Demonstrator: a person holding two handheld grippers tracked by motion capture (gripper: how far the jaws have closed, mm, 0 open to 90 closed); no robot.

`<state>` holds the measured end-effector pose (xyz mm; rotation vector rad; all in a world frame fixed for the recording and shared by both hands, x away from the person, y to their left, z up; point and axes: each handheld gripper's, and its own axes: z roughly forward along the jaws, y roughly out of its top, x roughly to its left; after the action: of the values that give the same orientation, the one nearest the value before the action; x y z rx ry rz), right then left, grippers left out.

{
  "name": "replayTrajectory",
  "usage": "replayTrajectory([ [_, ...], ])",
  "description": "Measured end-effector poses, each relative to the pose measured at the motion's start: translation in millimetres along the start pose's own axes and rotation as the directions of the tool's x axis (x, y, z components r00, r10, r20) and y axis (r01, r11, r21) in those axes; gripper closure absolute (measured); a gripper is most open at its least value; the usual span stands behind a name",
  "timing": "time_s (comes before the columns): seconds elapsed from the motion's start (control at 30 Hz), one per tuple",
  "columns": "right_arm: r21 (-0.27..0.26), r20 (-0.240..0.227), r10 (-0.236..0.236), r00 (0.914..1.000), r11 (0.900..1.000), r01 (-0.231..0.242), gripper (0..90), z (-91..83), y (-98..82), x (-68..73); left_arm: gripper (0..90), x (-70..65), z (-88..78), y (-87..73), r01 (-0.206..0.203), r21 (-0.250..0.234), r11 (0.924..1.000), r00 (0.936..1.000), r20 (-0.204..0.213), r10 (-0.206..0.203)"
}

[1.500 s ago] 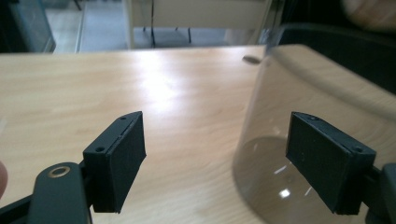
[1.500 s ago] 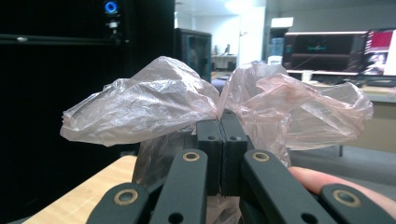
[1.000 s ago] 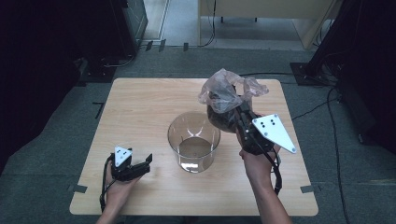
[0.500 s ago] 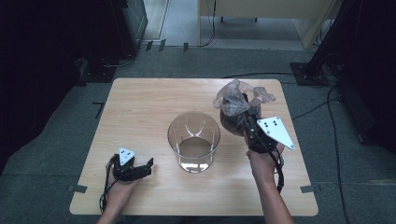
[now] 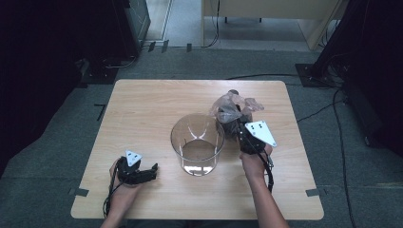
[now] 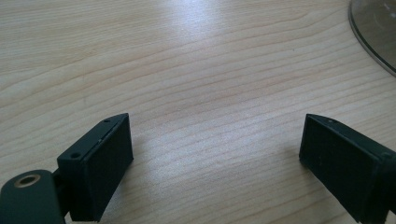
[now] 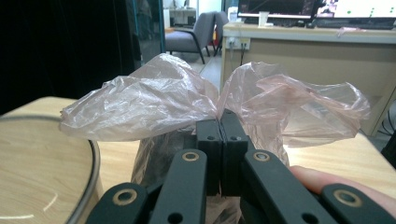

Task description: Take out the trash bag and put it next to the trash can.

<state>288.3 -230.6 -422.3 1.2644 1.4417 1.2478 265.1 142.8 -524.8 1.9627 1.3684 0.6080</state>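
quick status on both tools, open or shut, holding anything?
Left tool: open, nothing between its jaws, resting on the table.
Right tool: shut on the plastic bag, beside the glass bowl.

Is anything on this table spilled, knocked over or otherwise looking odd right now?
Nothing stands out. The clear container stands upright mid-table with no spill on the wooden table. The right gripper is shut on the crumpled pinkish plastic bag beside the container. The left gripper rests open near the table's front edge.
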Motion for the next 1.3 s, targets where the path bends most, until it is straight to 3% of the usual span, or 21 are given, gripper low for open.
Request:
replayTrajectory([
  [0.13, 0.027, 0.008, 0.003, 1.0, 1.0, -0.003, 90.0, 10.7, -11.1, 2.1, 9.1, 0.0, -0.1, -0.1, 0.0, 0.0, 1.0, 1.0, 0.0, 0.0],
  [0.2, 0.039, 0.006, 0.03, 0.9995, 0.999, -0.03, 90.0, 15.9, -14.9, 2.6, 9.1, 0.0, 0.0, -0.1, 0.0, 0.0, 1.0, 1.0, 0.001, 0.0],
  [0.3, 0.052, -0.007, 0.02, 0.9998, 0.998, -0.019, 90.0, 21.4, -19.2, 5.9, 9.2, 0.1, -0.1, -0.1, -0.001, 0.001, 1.0, 1.0, 0.001, 0.001],
  [0.4, 0.065, -0.06, -0.008, 0.9982, 0.998, 0.012, 89.8, 25.1, -23.4, 10.9, 9.2, 0.1, -0.1, -0.1, -0.001, 0.001, 1.0, 1.0, 0.001, 0.001],
  [0.53, 0.09, -0.115, 0.01, 0.9933, 0.996, 0.001, 85.8, 25.4, -25.9, 9.6, 9.2, -0.1, 0.0, -0.1, 0.001, -0.001, 1.0, 1.0, 0.001, -0.001],
  [0.63, 0.101, -0.139, 0.018, 0.9901, 0.995, -0.004, 76.7, 22.5, -27.0, 5.5, 9.2, 0.0, -0.2, -0.2, -0.001, 0.0, 1.0, 1.0, 0.002, 0.001],
  [0.87, 0.136, -0.187, 0.037, 0.9817, 0.991, -0.011, 41.8, 10.4, -27.5, -7.2, 9.2, -0.1, -0.4, -0.4, -0.001, 0.0, 1.0, 1.0, 0.003, 0.001],
  [0.93, 0.15, -0.204, 0.046, 0.9779, 0.989, -0.015, 35.3, 7.0, -27.4, -10.7, 9.2, -0.1, -0.4, -0.4, -0.002, 0.0, 1.0, 1.0, 0.003, 0.002],
  [1.07, 0.184, -0.219, 0.059, 0.9739, 0.983, -0.018, 27.4, 2.6, -28.4, -16.8, 9.2, -0.1, -0.4, -0.4, -0.001, -0.001, 1.0, 1.0, 0.003, 0.001],
  [1.3, 0.222, -0.205, 0.061, 0.9768, 0.975, -0.014, 19.4, -6.5, -32.1, -25.2, 9.2, -0.1, -0.4, -0.4, -0.001, 0.0, 1.0, 1.0, 0.003, 0.001],
])
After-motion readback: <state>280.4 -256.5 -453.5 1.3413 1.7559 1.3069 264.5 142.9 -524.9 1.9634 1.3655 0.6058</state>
